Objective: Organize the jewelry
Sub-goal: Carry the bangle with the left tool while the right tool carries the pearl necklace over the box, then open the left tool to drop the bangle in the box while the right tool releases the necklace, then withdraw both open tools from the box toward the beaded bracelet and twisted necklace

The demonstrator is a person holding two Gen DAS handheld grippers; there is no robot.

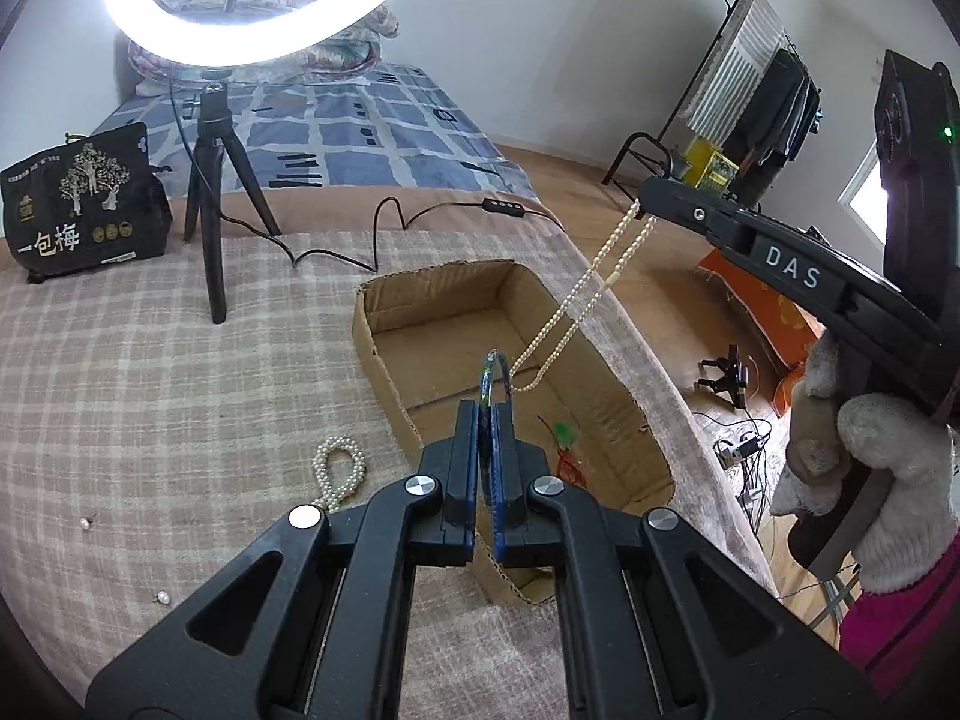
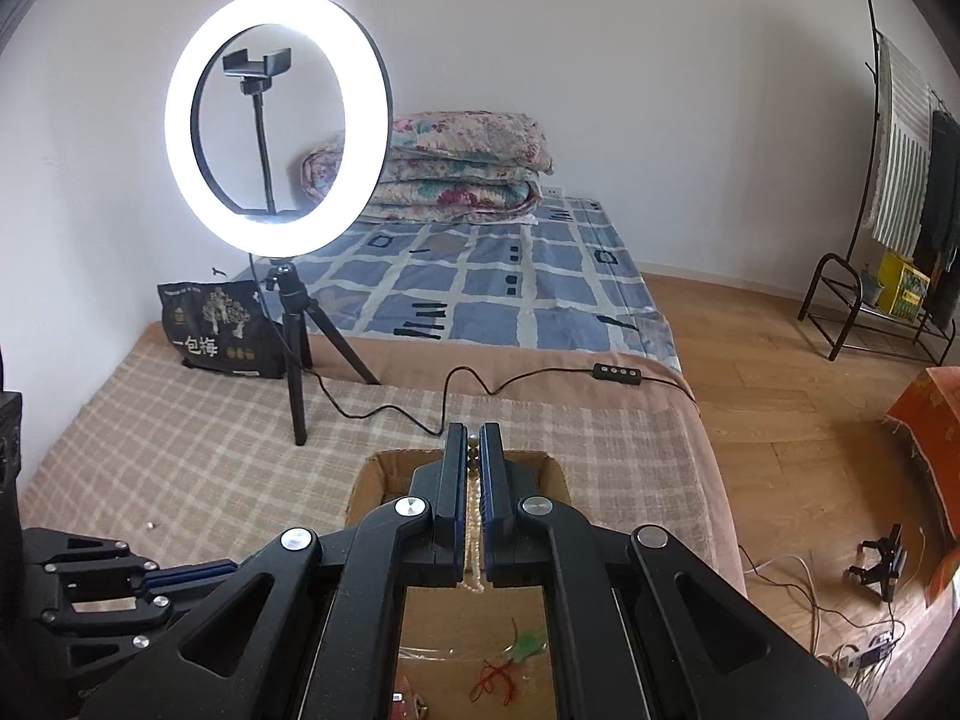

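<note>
Jewelry shows first in the left wrist view: the left gripper (image 1: 493, 414), low in the centre of the frame, has its jaws pressed together on a thin bangle (image 1: 494, 369) whose arc stands up above the fingertips. Behind it an open cardboard box (image 1: 384, 372) sits on a pink checked blanket (image 1: 150, 372); a red-and-green trinket (image 1: 564, 438) lies on the box floor. At right, the right gripper (image 1: 641, 198) pinches a long pearl necklace (image 1: 576, 300) that hangs down over the box, its lowest loop just beside the bangle. A gloved hand (image 1: 864, 462) grips that tool at the right edge. A pearl bracelet (image 1: 339, 468) lies on the blanket lower left of the box, with two small loose pearls (image 1: 87, 522) farther left. At upper left glows a ring light (image 1: 264, 0) on a black tripod, a dark snack bag (image 1: 78, 204) beside it. Beyond lie a blue patterned bedspread (image 1: 372, 126), a wooden floor and a clothes rack (image 1: 756, 96) at upper right.

In the right wrist view, the right gripper (image 2: 474, 438) is squeezed onto the pearl strand (image 2: 474, 528), which runs down between its fingers above the box (image 2: 372, 480). The left gripper (image 2: 198, 573) enters at lower left. The ring light (image 2: 276, 120) stands at upper left, folded floral quilts (image 2: 468, 168) against the white wall behind it, and cables on the floor at lower right.
</note>
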